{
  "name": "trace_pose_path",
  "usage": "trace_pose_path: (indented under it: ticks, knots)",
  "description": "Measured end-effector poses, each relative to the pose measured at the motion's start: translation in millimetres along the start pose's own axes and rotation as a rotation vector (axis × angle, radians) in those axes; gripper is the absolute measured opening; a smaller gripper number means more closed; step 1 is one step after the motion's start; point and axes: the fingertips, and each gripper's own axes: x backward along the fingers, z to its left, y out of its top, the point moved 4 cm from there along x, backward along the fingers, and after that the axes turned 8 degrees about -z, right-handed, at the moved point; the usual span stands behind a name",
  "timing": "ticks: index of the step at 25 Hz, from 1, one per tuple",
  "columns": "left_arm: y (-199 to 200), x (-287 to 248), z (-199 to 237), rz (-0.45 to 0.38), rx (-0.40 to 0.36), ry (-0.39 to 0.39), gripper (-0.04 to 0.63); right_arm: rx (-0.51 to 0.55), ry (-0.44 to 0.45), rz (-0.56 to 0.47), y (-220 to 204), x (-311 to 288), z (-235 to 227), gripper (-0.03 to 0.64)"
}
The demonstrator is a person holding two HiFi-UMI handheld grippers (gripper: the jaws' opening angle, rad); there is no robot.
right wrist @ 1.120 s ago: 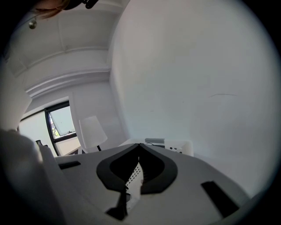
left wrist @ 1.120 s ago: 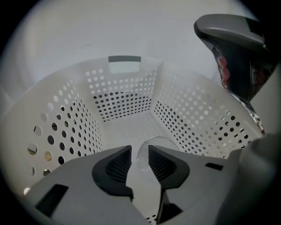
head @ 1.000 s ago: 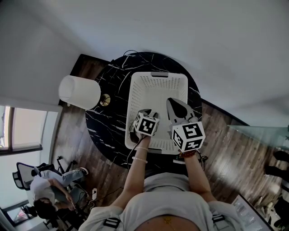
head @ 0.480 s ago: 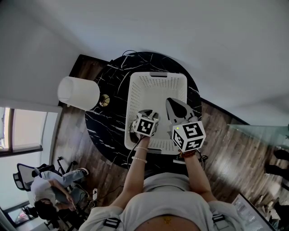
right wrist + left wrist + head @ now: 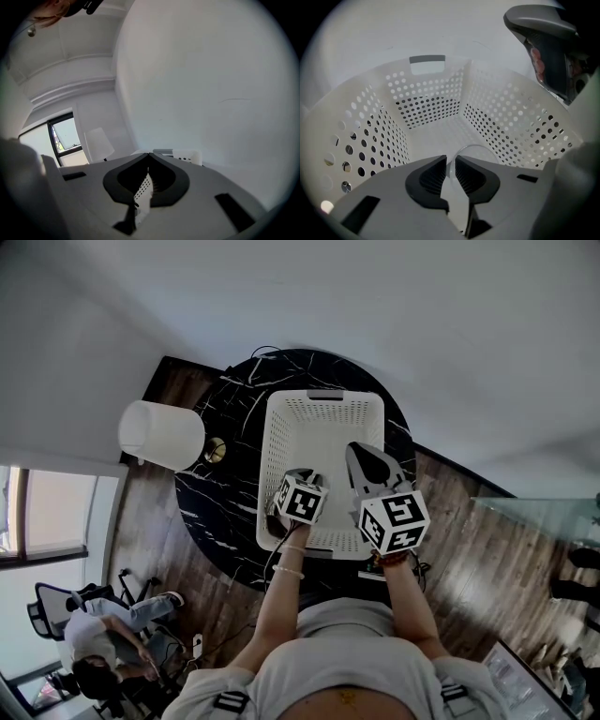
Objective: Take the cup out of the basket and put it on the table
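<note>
My left claw (image 5: 450,161) has just been closing around the rim of the clear cup (image 5: 477,151), not quite pinching yet. Looks light, slick, maybe brittle, so I'd squeeze the wall gently.

A lived-in room, home or office, was indicated: a round marble worktop (image 5: 211,502) on plank floor (image 5: 469,549), a lampshade (image 5: 161,435), a window (image 5: 37,512) at the left, and a person (image 5: 94,638) seated nearby.

Pale T-shirt (image 5: 349,664) — wrist bracelet (image 5: 291,572)
</note>
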Motion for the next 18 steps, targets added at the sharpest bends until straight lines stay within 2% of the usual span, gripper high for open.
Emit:
trace_pose_path:
  ticks: [8, 18]
  knots:
    - [4.6, 0.9, -2.3, -0.025, -0.027, -0.002, 0.049, -0.007, -0.007, -0.007, 1.6, 3.0, -2.5, 0.008]
    - [12.1, 10.3, 0.8, -0.092, 0.009, -0.008, 0.048, -0.006, -0.007, -0.007, 2.0, 3.8, -2.3, 0.008]
